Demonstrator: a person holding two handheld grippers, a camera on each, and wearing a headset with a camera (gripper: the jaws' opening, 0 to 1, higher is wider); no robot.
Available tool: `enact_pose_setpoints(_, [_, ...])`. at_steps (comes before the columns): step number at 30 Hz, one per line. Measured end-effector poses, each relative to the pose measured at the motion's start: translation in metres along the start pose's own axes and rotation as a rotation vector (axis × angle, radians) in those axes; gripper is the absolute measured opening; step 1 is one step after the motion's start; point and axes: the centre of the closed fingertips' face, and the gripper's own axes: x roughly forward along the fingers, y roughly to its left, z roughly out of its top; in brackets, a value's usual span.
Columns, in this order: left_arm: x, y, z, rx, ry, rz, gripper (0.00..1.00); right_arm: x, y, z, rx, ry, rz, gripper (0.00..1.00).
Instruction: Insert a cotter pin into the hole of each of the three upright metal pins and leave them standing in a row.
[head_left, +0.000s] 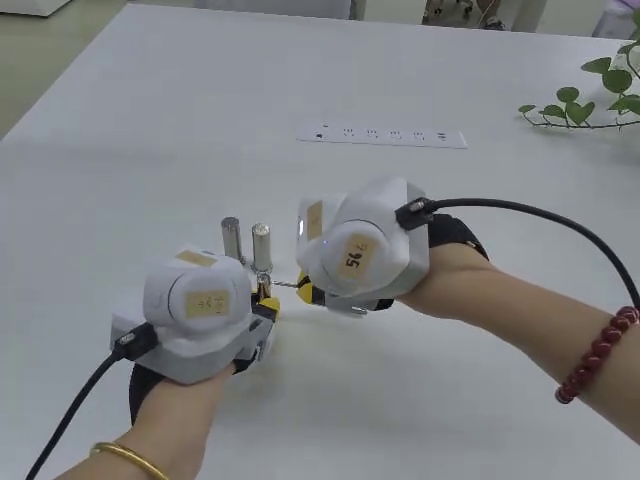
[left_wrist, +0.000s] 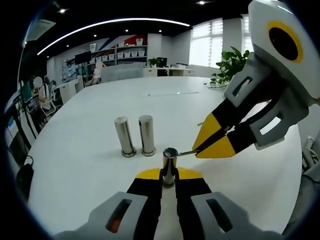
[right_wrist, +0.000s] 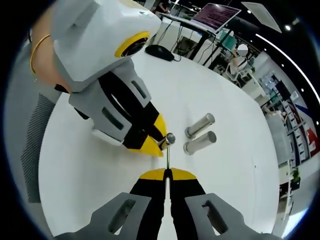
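Left gripper (left_wrist: 169, 176) jaws pinch metal pin (left_wrist: 170, 161); right gripper (right_wrist: 167, 174), label (head_left: 355, 257) "795", pinches cotter pin (right_wrist: 168, 157).

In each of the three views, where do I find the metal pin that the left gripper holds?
Head view: held pin left of centre, just below the two free pins.
Left gripper view: bottom centre, upright between that view's jaws.
Right gripper view: centre, at the tip of the cotter pin.
Shared landmark: the two free pins beside it.
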Motion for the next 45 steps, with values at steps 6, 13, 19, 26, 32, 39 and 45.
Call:
enact_pose_setpoints(6, [0.001, 0.000, 0.000, -0.009, 0.000, 0.021, 0.08, 0.002, 0.000, 0.000, -0.008, 0.008, 0.003, 0.03])
enact_pose_setpoints(13, [0.002, 0.000, -0.002, -0.018, 0.003, 0.042, 0.08, 0.002, 0.001, 0.000, -0.005, 0.026, 0.014, 0.03])
enact_pose_setpoints(19, [0.003, 0.000, -0.002, -0.005, 0.003, 0.054, 0.07, 0.001, 0.001, 0.001, 0.000, 0.056, 0.026, 0.03])
enact_pose_setpoints(26, [0.003, -0.001, -0.002, 0.009, 0.006, 0.056, 0.07, -0.002, 0.003, 0.000, 0.027, 0.093, 0.059, 0.03])
enact_pose_setpoints(32, [0.003, -0.001, -0.002, 0.013, 0.007, 0.055, 0.07, -0.004, 0.002, 0.002, 0.062, 0.117, 0.083, 0.03])
enact_pose_setpoints(39, [0.003, -0.002, -0.002, 0.023, 0.010, 0.051, 0.07, -0.008, 0.005, 0.003, 0.133, 0.131, 0.128, 0.03])
enact_pose_setpoints(45, [0.003, -0.003, -0.002, 0.035, 0.014, 0.045, 0.07, -0.012, 0.006, 0.003, 0.193, 0.130, 0.154, 0.03])
